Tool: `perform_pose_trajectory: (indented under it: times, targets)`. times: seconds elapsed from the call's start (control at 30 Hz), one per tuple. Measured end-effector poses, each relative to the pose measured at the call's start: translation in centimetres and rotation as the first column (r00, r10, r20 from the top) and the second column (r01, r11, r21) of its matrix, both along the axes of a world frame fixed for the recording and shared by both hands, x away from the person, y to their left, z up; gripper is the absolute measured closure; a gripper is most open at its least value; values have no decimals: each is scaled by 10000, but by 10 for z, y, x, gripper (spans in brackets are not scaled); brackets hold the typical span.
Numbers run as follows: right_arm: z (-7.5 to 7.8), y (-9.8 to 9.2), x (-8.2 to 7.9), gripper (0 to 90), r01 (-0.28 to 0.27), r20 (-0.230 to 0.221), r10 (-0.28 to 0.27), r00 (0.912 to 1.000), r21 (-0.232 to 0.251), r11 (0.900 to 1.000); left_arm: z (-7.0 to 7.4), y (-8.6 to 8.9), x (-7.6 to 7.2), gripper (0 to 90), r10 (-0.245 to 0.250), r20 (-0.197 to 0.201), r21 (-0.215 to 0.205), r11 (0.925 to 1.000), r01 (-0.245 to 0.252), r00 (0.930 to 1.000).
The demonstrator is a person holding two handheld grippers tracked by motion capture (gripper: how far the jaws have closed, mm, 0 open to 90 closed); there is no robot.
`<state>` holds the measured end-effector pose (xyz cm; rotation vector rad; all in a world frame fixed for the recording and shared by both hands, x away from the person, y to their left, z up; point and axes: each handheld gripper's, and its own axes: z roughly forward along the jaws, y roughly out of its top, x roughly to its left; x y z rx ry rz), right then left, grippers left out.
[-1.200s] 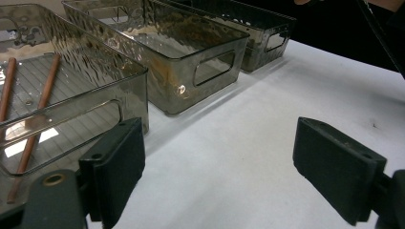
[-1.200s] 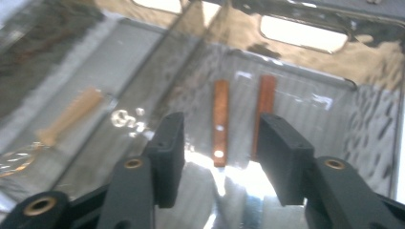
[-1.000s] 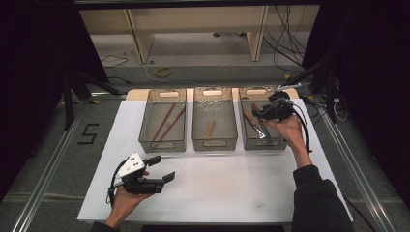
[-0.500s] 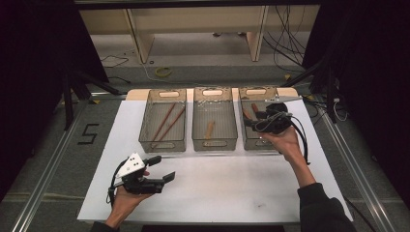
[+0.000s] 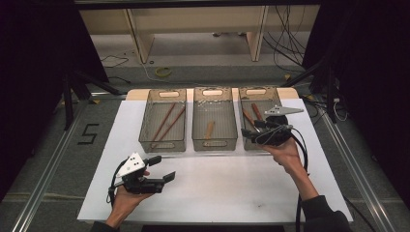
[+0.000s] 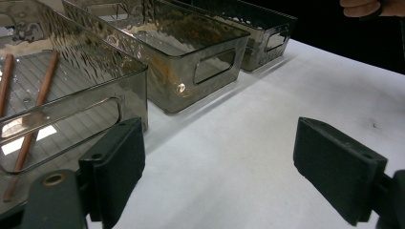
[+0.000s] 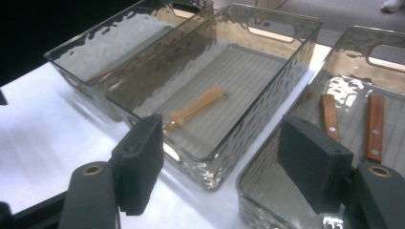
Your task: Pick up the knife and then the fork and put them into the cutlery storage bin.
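Note:
Three clear grey bins stand side by side on the white table (image 5: 217,193). The left bin (image 5: 163,145) holds two thin brown sticks (image 5: 167,121). A pale wooden piece (image 7: 198,107) lies in the middle bin (image 5: 215,143). Two brown wooden handles (image 7: 375,126) lie in the right bin (image 5: 256,91). My right gripper (image 5: 250,128) hovers over the near end of the right bin; its jaws have just been opening and stand open with nothing between them (image 7: 222,167). My left gripper (image 5: 163,168) rests at the table's front left, open and empty (image 6: 219,167).
The table's front edge runs just below both hands. A wooden frame (image 5: 140,38) and loose cables (image 5: 290,34) lie on the floor behind the table. Dark curtains close in both sides.
The right gripper has drawn back from over the far part of the right bin to its near end, and its jaws stand wider. The left gripper has kept still.

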<state>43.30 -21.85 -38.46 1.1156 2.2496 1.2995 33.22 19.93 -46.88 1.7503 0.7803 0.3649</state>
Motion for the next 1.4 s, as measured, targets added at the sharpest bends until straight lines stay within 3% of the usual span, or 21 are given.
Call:
perform_pose_trajectory:
  times: [0.33,0.5,1.0,1.27,1.4]
  targets:
    - [-9,-2,-18,312,-244,2,245,9997,445,9987,-1,0,2,175,52,-162,-270,9996,-57,9999]
    - [-14,-4,-27,310,-360,14,360,9993,715,9968,-1,-1,3,175,-5,-177,-192,9998,1,9998]
    - [-24,-8,-56,268,-740,378,699,9968,1213,9898,-1,-2,1,174,-175,-232,-120,9998,172,9996]
    - [-31,-8,-71,264,-901,799,794,9936,1409,9859,-1,-3,1,173,-262,-279,-78,9996,260,9993]
    - [-37,-10,-80,258,-995,758,884,9932,1570,9826,-1,-3,1,173,-304,-314,-197,9994,298,9990]
